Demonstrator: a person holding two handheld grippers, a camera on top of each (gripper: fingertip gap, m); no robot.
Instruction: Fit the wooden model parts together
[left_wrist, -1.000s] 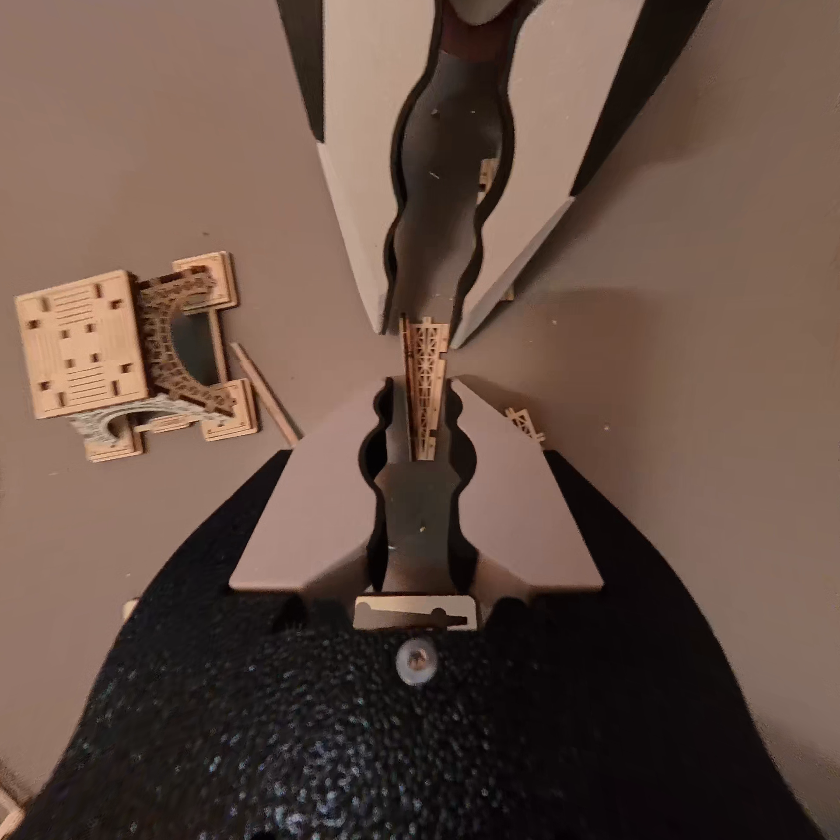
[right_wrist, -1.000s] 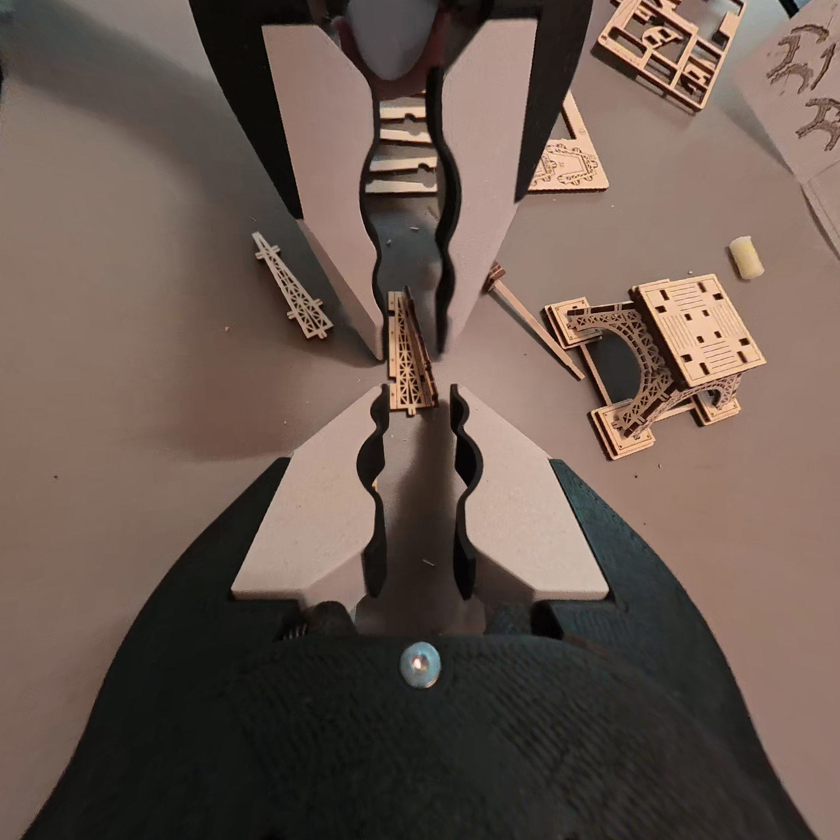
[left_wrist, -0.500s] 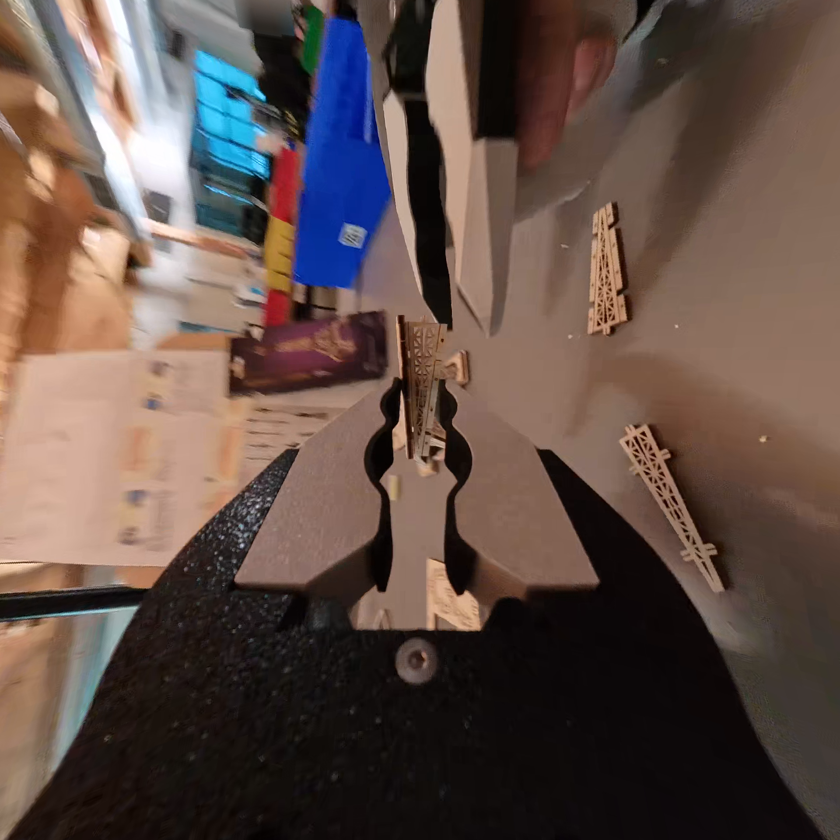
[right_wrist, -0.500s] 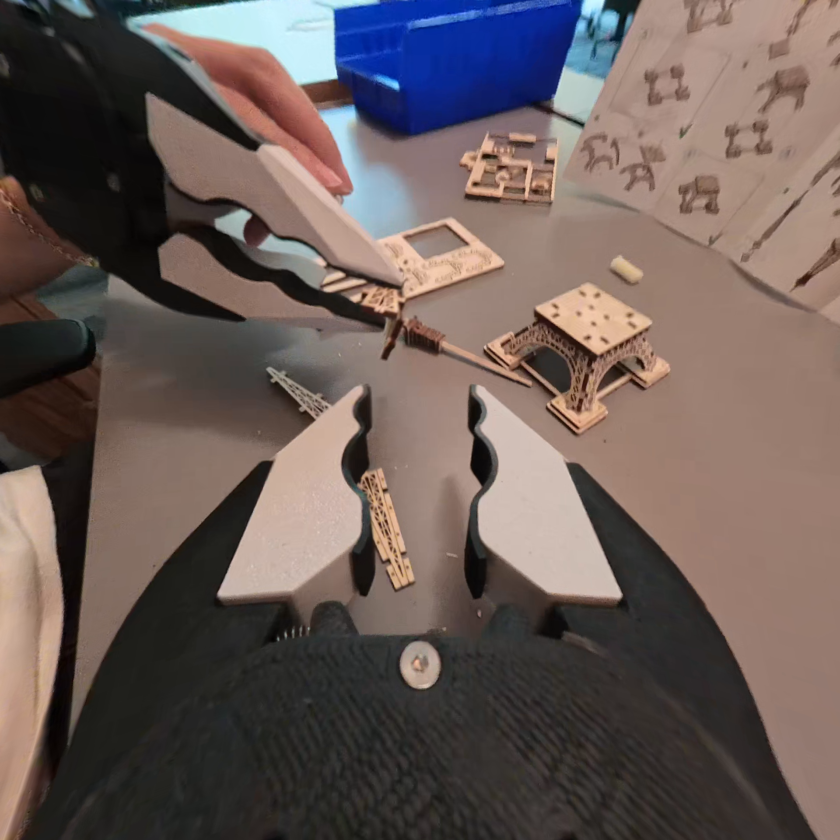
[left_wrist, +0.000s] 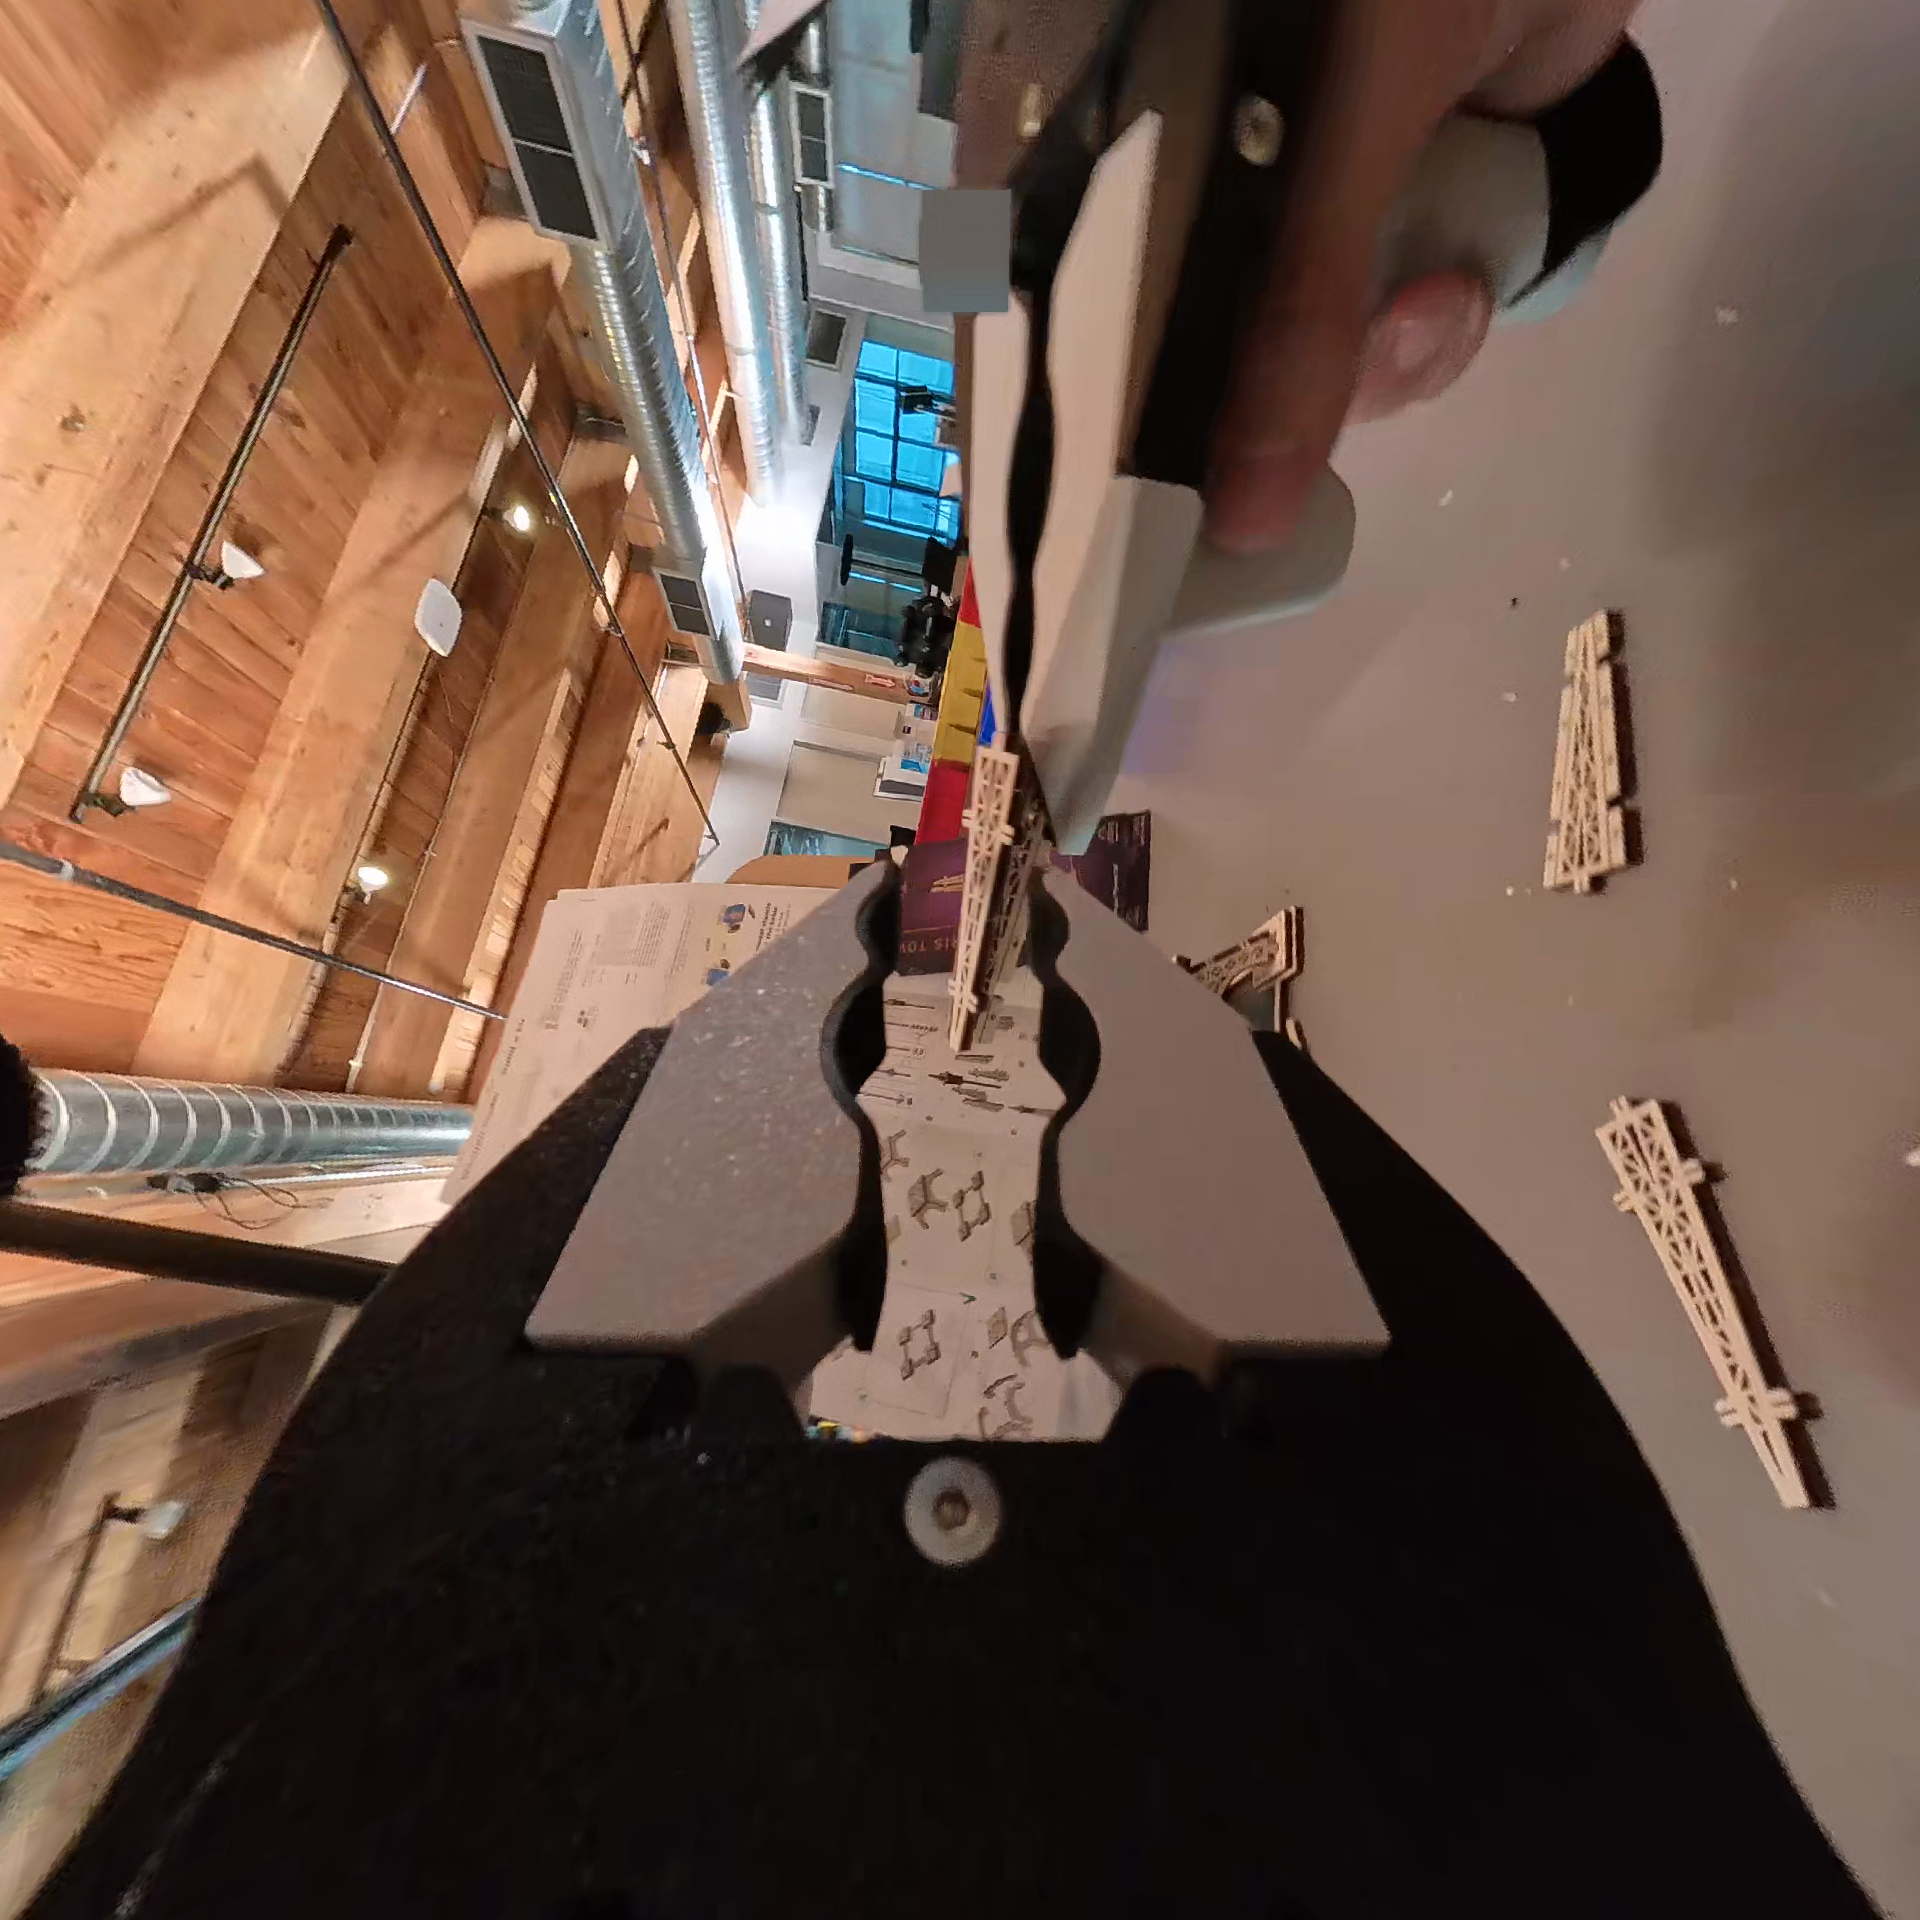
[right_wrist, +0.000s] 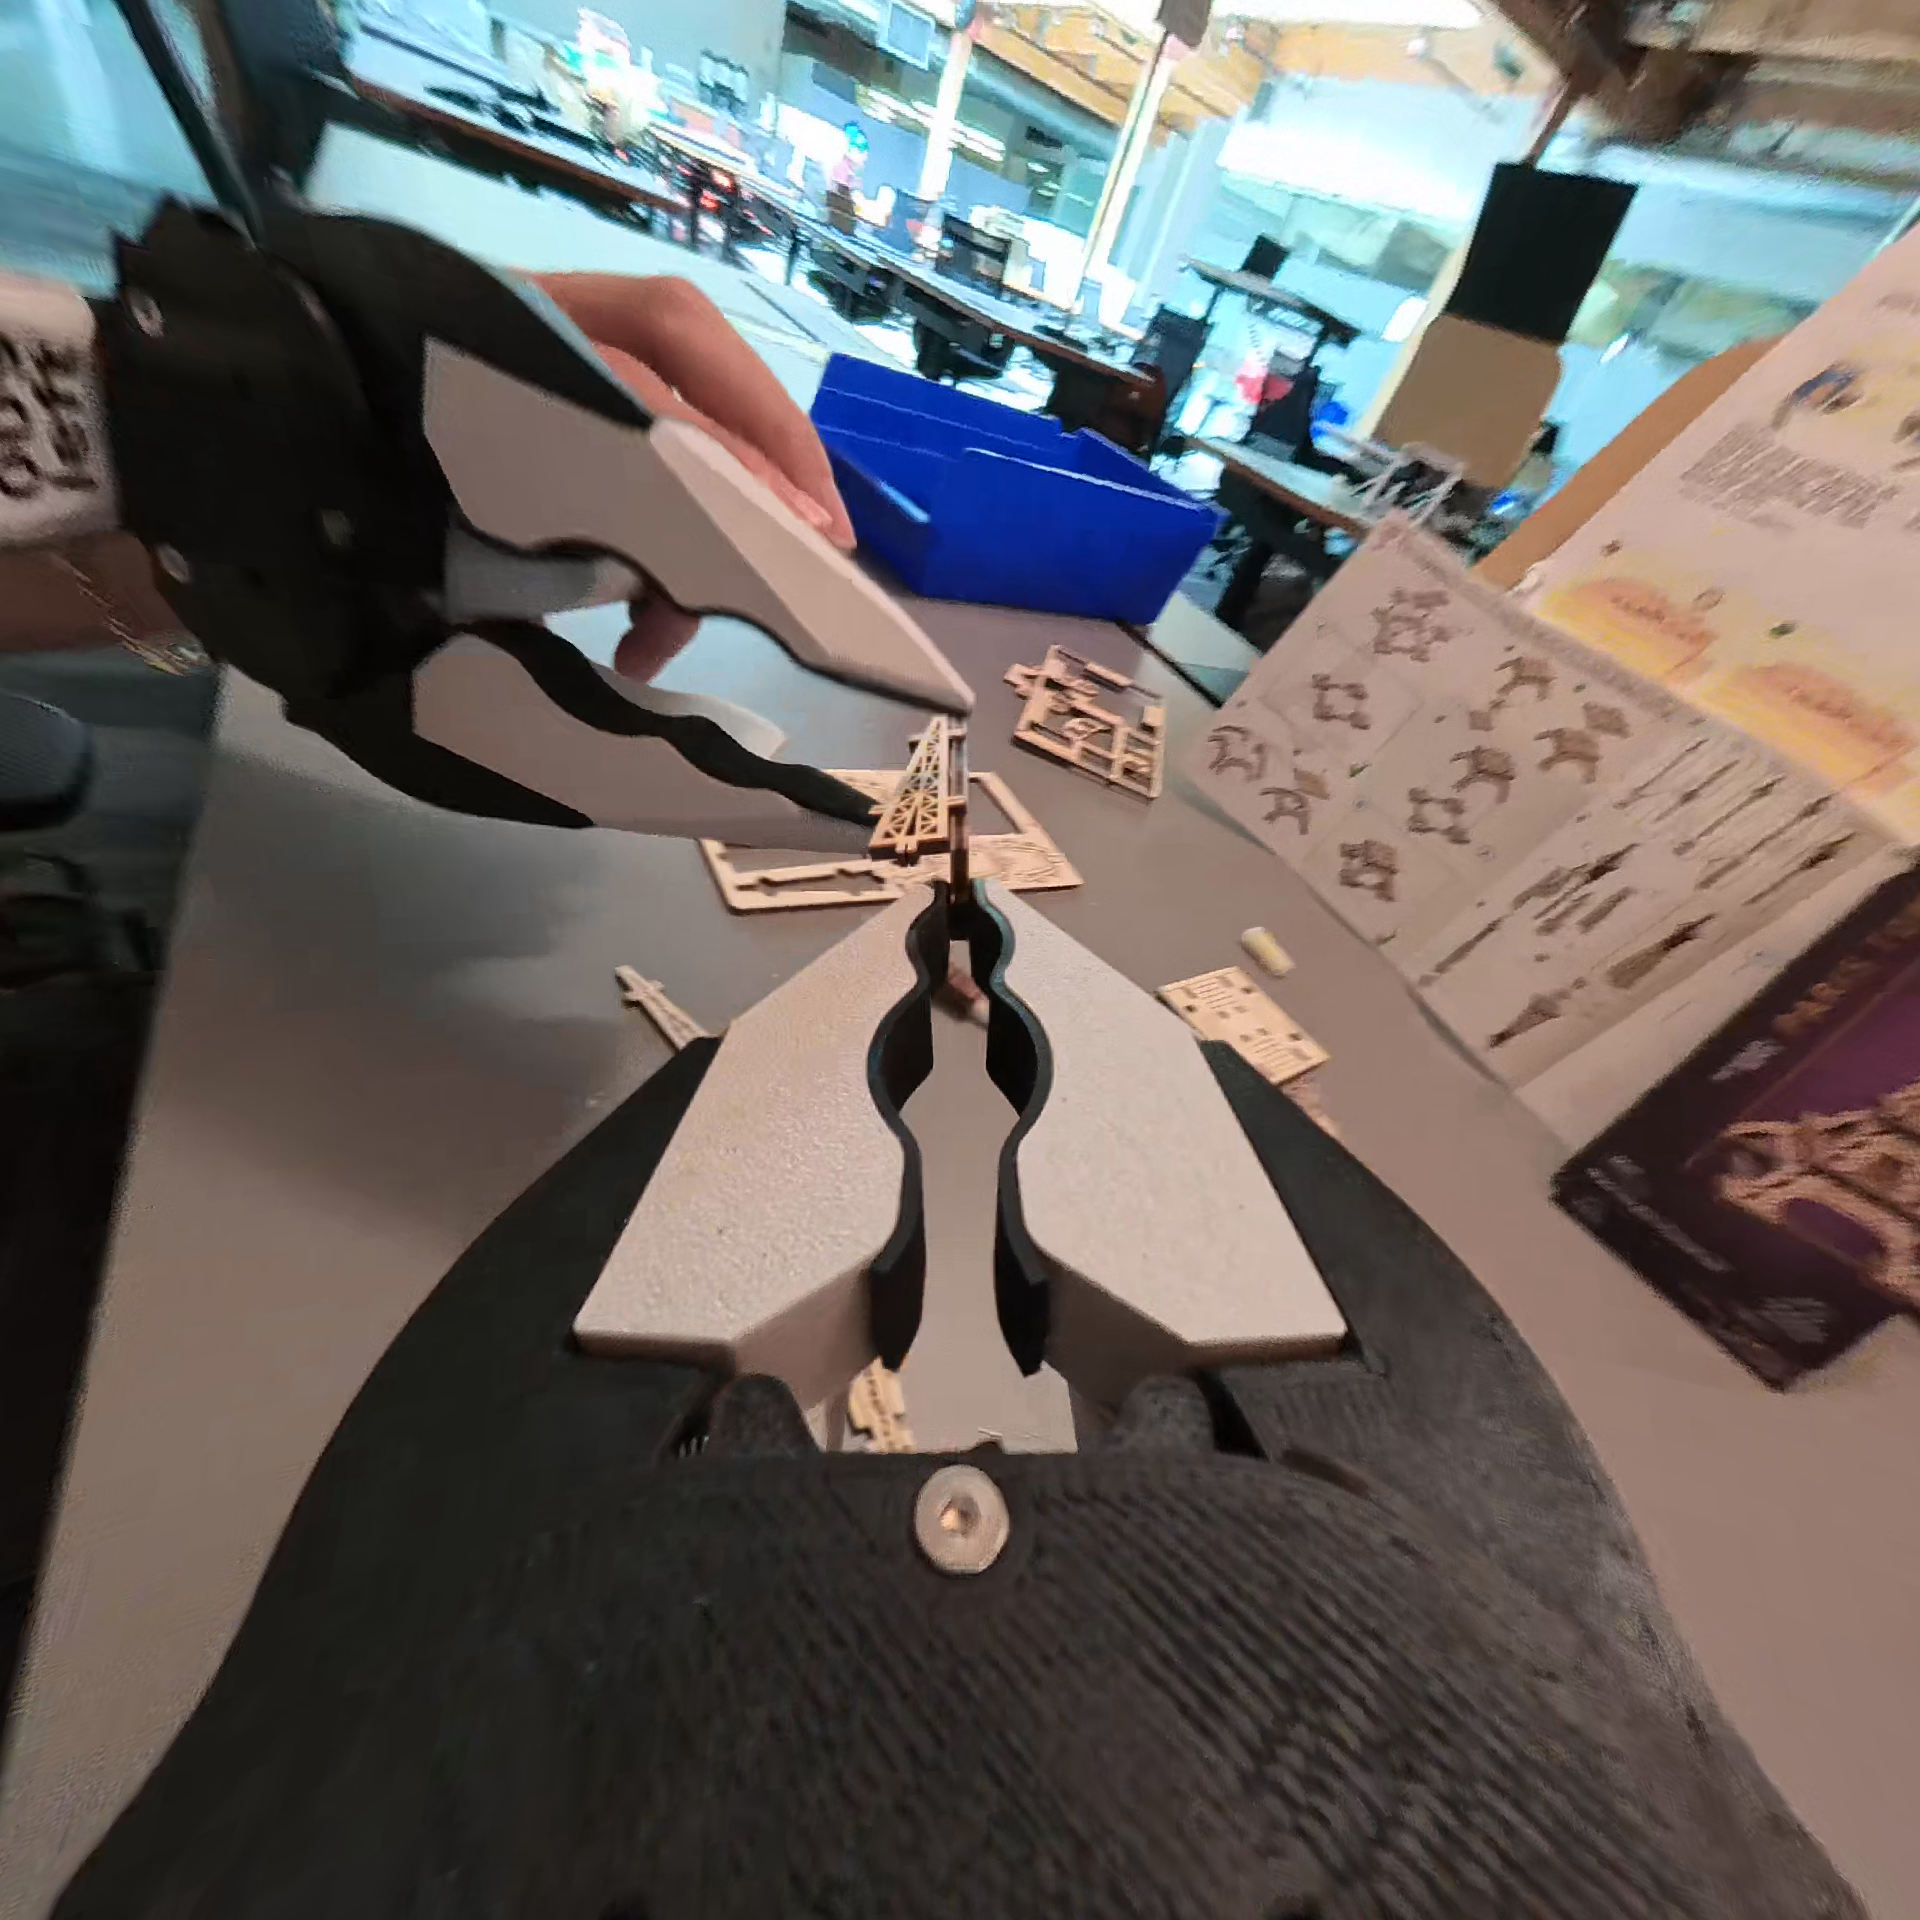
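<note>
Left wrist view: rolled sideways, close behind its own fingers (left_wrist: 727, 1122), facing ceiling and far room, table (left_wrist: 1558, 935) along the right. Right wrist view: low over the table (right_wrist: 416, 987), facing forward across it. Shared: lattice part (left_wrist: 992, 862) (right_wrist: 920, 790) at the fingertips.

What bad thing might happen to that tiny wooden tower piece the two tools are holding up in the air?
1. The lattice piece is thin and pinched only at the tips of the left tool and right tool, so a hard squeeze or twist might snap it.
2. It is held above the table, so a slip could drop it among the loose pieces.
</note>
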